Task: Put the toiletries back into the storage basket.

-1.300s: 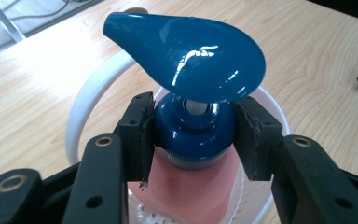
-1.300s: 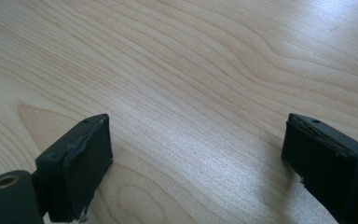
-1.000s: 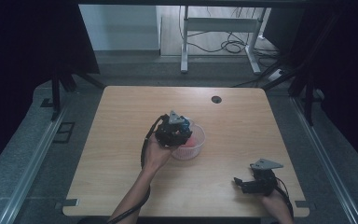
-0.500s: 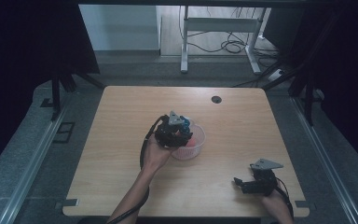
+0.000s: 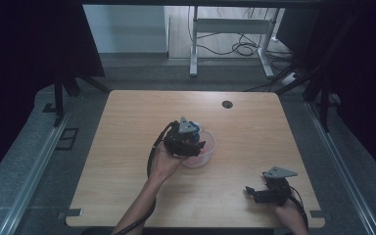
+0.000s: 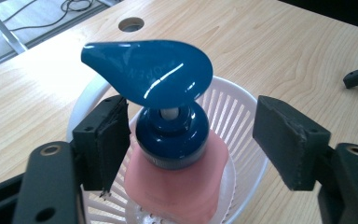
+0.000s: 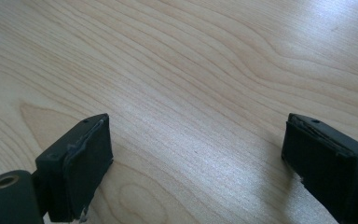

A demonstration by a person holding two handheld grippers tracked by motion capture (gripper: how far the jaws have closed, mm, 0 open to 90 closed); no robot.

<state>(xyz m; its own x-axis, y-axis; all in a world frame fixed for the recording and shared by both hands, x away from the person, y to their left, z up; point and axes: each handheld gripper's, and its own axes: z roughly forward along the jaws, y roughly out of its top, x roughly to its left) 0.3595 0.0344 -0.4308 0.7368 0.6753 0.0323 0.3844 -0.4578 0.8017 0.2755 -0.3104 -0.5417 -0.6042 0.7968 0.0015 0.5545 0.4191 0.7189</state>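
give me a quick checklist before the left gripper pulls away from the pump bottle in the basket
1. Left gripper jaws off the pump bottle: ok, they have just been opening; gaps show on both sides of the blue collar.
2. Bottle sits inside the white basket: ok, its pink body rests within the slatted wall.
3. Bottle upright: ok, pump head on top, no clear lean.
4. Pump head clear of the jaws on lift: cannot tell, the spout overhangs the jaw on the left.
5. Right gripper out of the way: ok, open, near the table's front right edge.

Glossy blue plastic pump bottle [image 6: 168, 112], white plastic basket [image 6: 242, 112], matt wood table [image 6: 270, 51].
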